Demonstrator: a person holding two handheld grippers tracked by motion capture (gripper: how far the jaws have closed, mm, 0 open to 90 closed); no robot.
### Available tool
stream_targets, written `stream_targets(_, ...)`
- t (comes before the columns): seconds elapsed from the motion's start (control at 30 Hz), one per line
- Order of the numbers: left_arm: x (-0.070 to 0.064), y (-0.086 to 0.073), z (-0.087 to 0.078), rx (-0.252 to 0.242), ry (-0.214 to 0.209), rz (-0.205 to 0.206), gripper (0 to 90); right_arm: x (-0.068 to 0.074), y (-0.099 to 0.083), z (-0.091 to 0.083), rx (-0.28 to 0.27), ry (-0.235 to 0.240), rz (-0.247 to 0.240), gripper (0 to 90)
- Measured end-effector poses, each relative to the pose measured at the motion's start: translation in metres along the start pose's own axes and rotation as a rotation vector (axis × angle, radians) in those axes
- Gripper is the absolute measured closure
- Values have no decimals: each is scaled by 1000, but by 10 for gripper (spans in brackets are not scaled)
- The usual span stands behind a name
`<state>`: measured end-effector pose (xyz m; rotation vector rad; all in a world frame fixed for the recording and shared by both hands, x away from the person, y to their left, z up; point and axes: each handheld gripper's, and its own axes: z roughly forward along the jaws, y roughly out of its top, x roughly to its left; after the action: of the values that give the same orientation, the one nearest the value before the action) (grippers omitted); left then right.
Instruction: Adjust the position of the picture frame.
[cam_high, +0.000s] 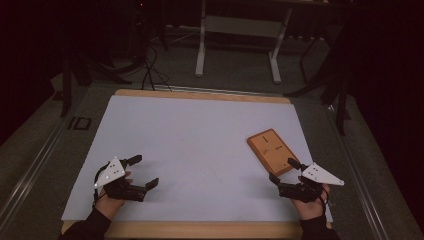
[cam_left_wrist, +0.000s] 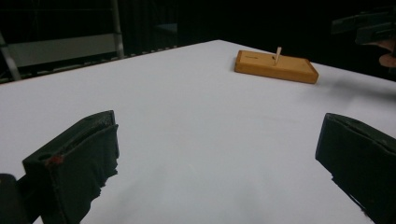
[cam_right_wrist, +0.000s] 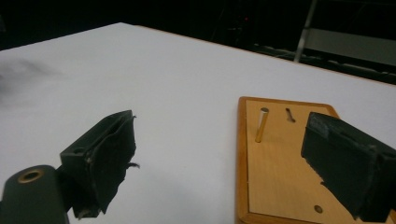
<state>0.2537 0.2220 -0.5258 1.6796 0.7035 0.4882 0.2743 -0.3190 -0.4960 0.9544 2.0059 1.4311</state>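
Your left gripper (cam_high: 146, 172) rests at the near-left of the white table (cam_high: 190, 135), jaws spread wide w/ nothing between them. Your right gripper (cam_high: 283, 170) sits at the near-right, jaws also apart & empty, one jaw over the near end of the wooden block (cam_high: 272, 150). Block lies flat on the table's right side, just beyond that gripper. A thin wooden peg (cam_right_wrist: 261, 125) stands upright in the block, toward its far end.

Only the block (cam_high: 272, 150) (peg (cam_right_wrist: 261, 124) upright) obstructs the table (cam_high: 190, 145)
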Motion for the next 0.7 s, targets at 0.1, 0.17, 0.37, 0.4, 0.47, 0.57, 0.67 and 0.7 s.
stream_targets(0.1,0,1,-1,-8,-2,-7,0,2,1,1,20,13,-6,100)
stream_targets(0.17,1,1,-2,-16,-7,-17,0,4,2,2,26,19,-9,102)
stream_targets(0.37,-1,2,-3,-22,-19,-18,0,9,4,4,25,42,-23,101)
stream_targets(0.4,-1,3,-3,-26,-25,-18,0,9,6,4,25,52,-26,100)
stream_targets(0.47,-2,3,-3,-29,-32,-22,0,11,9,5,22,57,-43,101)
stream_targets(0.57,-2,2,-1,-22,-42,-24,0,12,16,6,24,65,-64,101)
stream_targets(0.67,-3,2,-1,-25,-46,-27,0,12,23,8,32,66,-95,102)
stream_targets(0.7,-3,3,-1,-26,-47,-29,0,12,25,9,32,68,-98,102)
